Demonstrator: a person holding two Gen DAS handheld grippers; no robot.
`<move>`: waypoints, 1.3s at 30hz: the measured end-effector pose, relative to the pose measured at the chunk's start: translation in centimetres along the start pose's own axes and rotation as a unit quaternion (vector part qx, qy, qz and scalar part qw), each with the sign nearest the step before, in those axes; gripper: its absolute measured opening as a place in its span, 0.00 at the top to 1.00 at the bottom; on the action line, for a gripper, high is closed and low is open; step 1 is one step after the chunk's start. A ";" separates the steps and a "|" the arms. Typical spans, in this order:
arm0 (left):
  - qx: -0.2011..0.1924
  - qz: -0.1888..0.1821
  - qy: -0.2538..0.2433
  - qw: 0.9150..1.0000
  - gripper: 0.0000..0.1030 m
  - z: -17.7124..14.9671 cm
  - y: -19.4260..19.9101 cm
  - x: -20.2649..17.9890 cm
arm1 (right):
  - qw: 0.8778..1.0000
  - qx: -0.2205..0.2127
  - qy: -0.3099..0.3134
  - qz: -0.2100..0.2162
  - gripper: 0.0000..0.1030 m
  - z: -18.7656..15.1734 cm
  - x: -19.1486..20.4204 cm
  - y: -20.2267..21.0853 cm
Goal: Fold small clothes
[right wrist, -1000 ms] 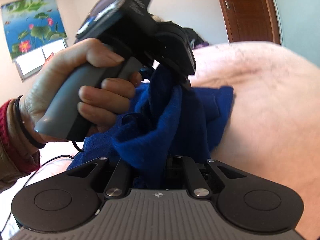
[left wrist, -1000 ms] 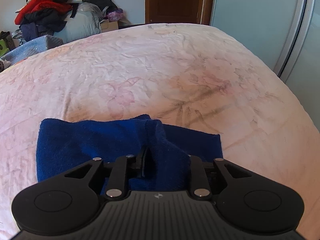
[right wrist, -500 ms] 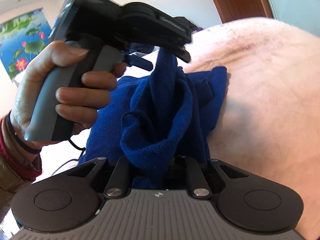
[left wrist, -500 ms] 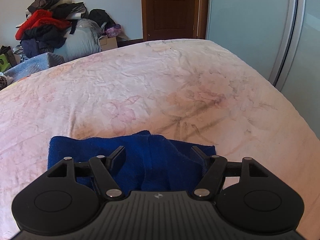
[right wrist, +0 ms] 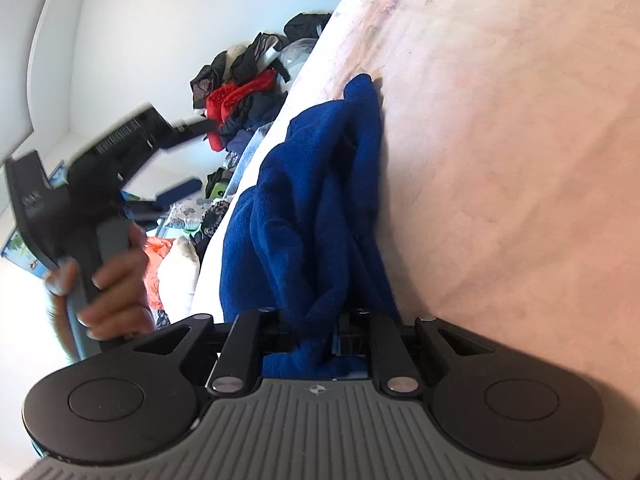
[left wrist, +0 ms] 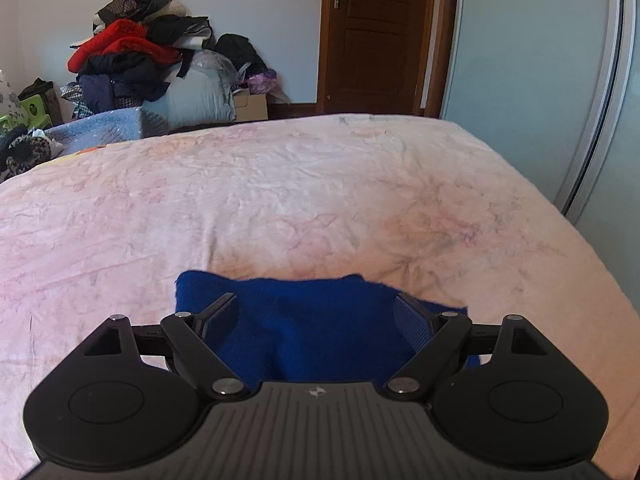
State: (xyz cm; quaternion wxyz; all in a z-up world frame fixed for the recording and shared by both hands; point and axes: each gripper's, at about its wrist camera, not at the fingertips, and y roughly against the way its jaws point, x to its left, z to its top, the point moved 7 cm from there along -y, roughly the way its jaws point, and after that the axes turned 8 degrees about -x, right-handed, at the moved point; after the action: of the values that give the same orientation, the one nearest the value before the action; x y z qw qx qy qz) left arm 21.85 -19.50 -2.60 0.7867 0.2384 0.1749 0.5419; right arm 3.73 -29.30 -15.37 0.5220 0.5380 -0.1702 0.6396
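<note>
— So, where is the blue garment (left wrist: 320, 332) lying?

— On the bed (left wrist: 320, 184), near its front edge, on the pale flowered sheet. From the left wrist camera it is a flat, dark blue patch with a fairly straight far edge. From the right wrist camera it looks much less tidy: bunched into thick folds that run from the sheet up into the right gripper (right wrist: 316, 320).

— And the left gripper (left wrist: 314, 300)?

— Its jaws are opening and already stand wide apart. The fingers (left wrist: 220, 312) hang over the cloth, one toward each side of the patch, and neither pad presses on it, so it has hold of nothing. (In the right camera's view that same tool shows as a motion-blurred shape at the left, with the person's hand (right wrist: 108, 280) wrapped around its grey handle.)

— What about the right one?

— Its jaws are opening too, though the gap is narrow. A fat fold of the blue fabric sits between them and spills over the front of the tool. The cloth hides most of the pads, so I cannot tell whether they are pressing on it or whether it merely lies there.

— Anything else around?

— A pile of clothes (left wrist: 132, 60), red and black on top, is heaped against the far wall beyond the bed, with a brown door (left wrist: 368, 36) to its right and a pale sliding wardrobe panel (left wrist: 520, 80) beside that.
</note>
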 end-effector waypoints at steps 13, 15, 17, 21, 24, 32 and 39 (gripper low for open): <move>0.021 0.021 -0.023 0.999 0.18 -5.0 1.2 1.2 | 0.984 -0.063 0.155 -0.063 0.29 4.2 3.4 1.0; 0.019 0.022 -0.032 0.999 0.18 -5.2 1.4 1.1 | 0.982 -0.049 0.163 -0.077 0.19 4.3 2.9 -0.5; 0.018 0.023 -0.037 0.999 0.17 -5.4 1.7 1.4 | 0.980 -0.025 0.173 -0.099 0.19 3.7 2.0 -1.5; -0.003 0.023 -0.025 0.999 0.17 -5.2 2.4 3.9 | 0.983 -0.021 0.167 -0.077 0.15 4.0 2.0 -1.3; 0.003 0.011 0.022 1.000 0.17 -5.0 2.1 7.2 | 0.987 -0.014 0.150 -0.060 0.10 5.8 1.3 -2.7; 0.082 -0.138 0.182 0.970 0.18 -7.6 -1.0 11.7 | 0.988 0.062 0.135 0.029 0.07 8.9 2.0 -9.4; 0.064 -0.188 0.189 0.962 0.18 -7.2 -3.4 9.3 | 0.978 0.098 0.181 0.043 0.05 9.7 4.1 -14.8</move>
State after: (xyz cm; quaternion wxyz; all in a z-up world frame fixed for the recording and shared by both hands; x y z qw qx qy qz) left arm 23.90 -10.49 -10.65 0.8101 0.1442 0.3961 0.4075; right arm 21.80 -28.99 -13.41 0.4612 0.4539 -0.0325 0.7617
